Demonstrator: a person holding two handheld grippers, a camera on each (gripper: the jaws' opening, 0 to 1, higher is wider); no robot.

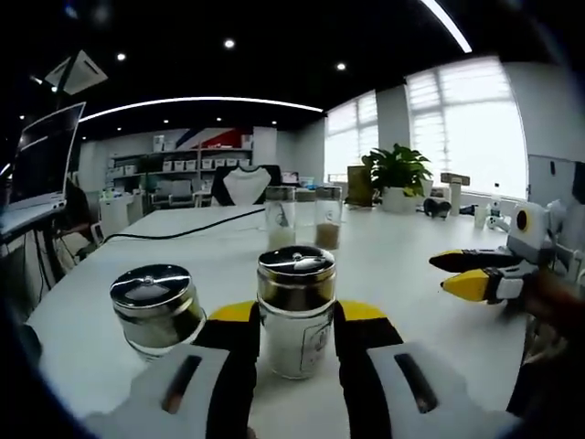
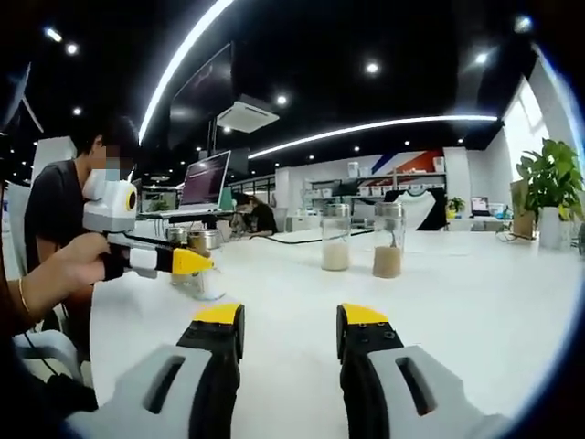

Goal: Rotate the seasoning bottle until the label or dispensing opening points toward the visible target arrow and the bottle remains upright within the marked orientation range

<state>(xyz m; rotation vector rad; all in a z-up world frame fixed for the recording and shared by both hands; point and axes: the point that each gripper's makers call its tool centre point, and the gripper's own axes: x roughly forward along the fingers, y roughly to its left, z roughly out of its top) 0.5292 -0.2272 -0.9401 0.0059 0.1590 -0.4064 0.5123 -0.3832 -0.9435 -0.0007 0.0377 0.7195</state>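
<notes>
Grasp step: left tool (image 1: 294,334) clamps the seasoning bottle (image 1: 295,311) near the counter (image 1: 402,265) edge; right tool (image 2: 291,329) gapes empty. Next, twist it upright.

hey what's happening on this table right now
A person is working with two handheld grippers on a white table. The left gripper has its jaws around a seasoning bottle with a metal lid, which stands upright. A second bottle stands beside it. The right gripper is open and holds nothing. Two taller jars stand farther back on the table.
</notes>
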